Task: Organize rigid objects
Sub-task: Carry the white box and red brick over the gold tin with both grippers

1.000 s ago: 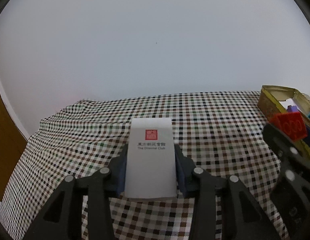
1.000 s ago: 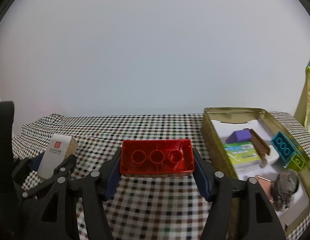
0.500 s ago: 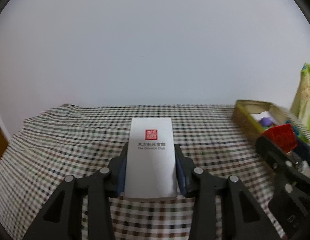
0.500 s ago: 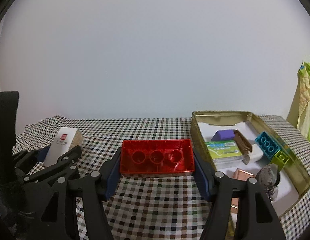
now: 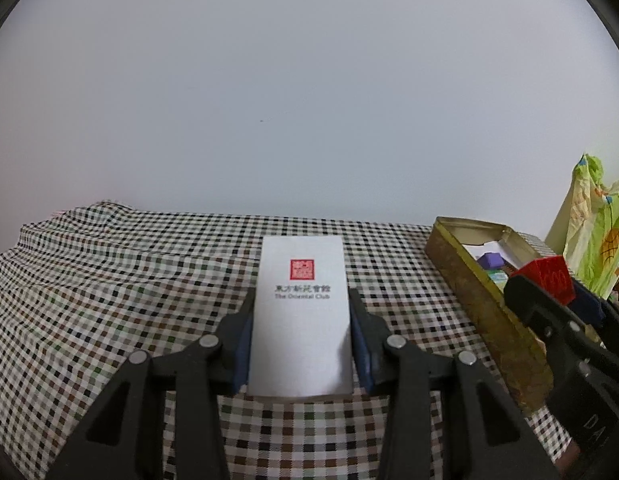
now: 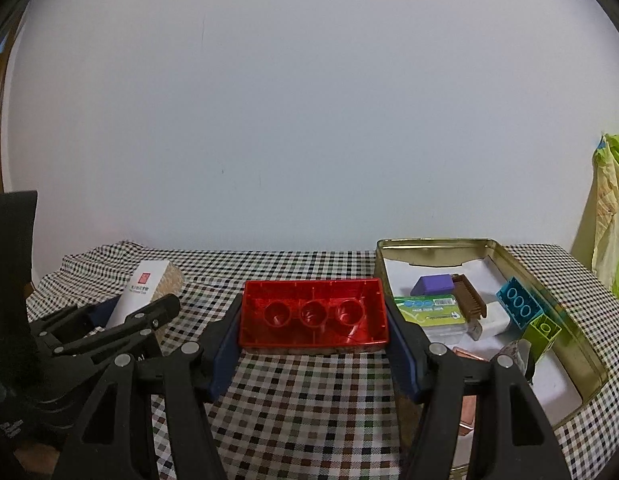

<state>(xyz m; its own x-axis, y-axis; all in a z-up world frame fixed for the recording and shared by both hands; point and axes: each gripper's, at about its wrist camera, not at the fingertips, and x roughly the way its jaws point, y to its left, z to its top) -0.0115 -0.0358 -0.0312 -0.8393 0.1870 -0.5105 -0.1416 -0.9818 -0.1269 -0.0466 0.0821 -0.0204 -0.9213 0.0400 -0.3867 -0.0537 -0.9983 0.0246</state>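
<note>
The red brick hangs hollow side toward the camera, clamped endwise in the right gripper, just left of the gold tin; carry it over the near wall and lower it flat into bare space; the left gripper pinches the white box, held clear above the checked cloth.

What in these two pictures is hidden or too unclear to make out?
- Right view: near end of the tin, hidden by the right tongs.
- Right view: grey lump, partly hidden, unidentifiable.
- Left view: red brick, mostly hidden behind the right tongs.
- Left view: white box, small print blurred.
</note>
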